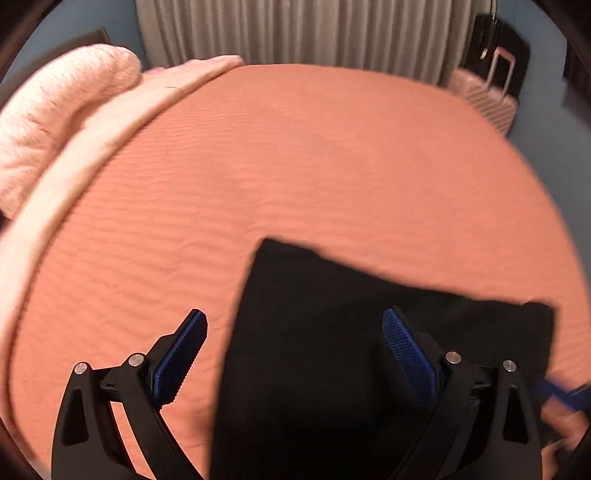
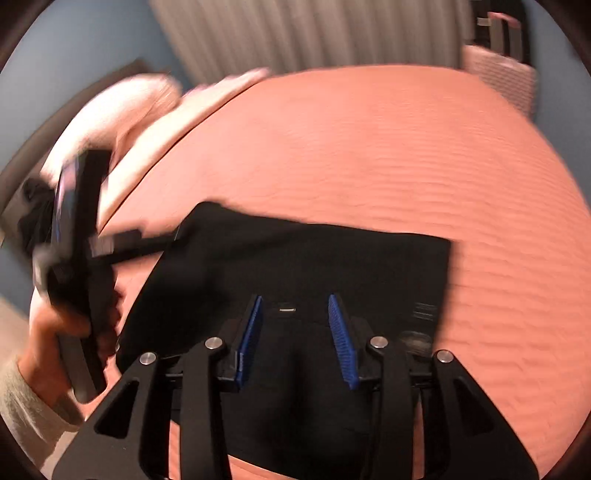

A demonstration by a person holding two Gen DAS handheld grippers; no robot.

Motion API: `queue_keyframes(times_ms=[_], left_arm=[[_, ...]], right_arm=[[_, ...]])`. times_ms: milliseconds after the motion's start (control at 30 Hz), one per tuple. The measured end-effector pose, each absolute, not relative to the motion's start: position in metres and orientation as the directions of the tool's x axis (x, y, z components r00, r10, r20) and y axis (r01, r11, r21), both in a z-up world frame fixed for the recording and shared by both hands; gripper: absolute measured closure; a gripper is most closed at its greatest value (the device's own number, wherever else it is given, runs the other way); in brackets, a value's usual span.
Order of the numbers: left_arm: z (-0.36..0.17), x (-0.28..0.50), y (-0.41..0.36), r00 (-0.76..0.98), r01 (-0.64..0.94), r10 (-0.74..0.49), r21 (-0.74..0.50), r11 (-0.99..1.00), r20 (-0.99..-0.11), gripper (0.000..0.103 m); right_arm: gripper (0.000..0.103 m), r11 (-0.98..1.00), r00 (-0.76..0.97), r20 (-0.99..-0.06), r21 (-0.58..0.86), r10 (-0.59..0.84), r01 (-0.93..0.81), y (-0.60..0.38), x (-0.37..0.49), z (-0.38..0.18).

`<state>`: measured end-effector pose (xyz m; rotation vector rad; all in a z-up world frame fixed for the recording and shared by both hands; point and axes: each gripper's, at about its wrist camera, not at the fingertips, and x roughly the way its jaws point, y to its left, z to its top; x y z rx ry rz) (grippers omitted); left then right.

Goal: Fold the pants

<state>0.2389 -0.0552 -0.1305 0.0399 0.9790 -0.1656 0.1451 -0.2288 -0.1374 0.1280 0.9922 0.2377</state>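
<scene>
The black pants lie folded flat on the salmon bedspread, near its front edge. My left gripper is wide open above the pants' left edge, holding nothing. In the right wrist view the pants form a flat rectangle. My right gripper is open above their near part, holding nothing. The left gripper shows blurred at the left in the right wrist view, held in a hand.
A pink fluffy pillow and a folded pink blanket lie at the bed's left end. A pink suitcase stands past the far right corner. Grey curtains hang behind the bed.
</scene>
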Motion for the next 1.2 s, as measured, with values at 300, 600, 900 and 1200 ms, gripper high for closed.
queue_keyframes(times_ms=[300,600,900,1200], left_arm=[[-0.153,0.321,-0.06,0.504,0.051,0.132,0.182,0.982,-0.854,0.007],[-0.092,0.255,-0.023,0.576,0.195,-0.037,0.093,0.976,-0.817,0.014],[-0.169,0.143,-0.06,0.471,0.246,0.018,0.151,0.957,-0.882,0.007],[-0.184,0.161,0.01,0.251,0.125,-0.349,-0.327,0.937,-0.903,0.006]], right_arm=[[0.085,0.926,0.581,-0.754,0.377,0.305,0.003,-0.27,0.165,-0.117],[0.089,0.933,0.596,-0.759,0.357,0.263,0.043,-0.295,0.127,-0.116],[0.089,0.943,0.536,-0.809,0.327,0.243,0.067,-0.245,0.048,-0.137],[0.005,0.881,0.531,-0.782,0.456,0.327,0.128,-0.318,0.036,-0.151]])
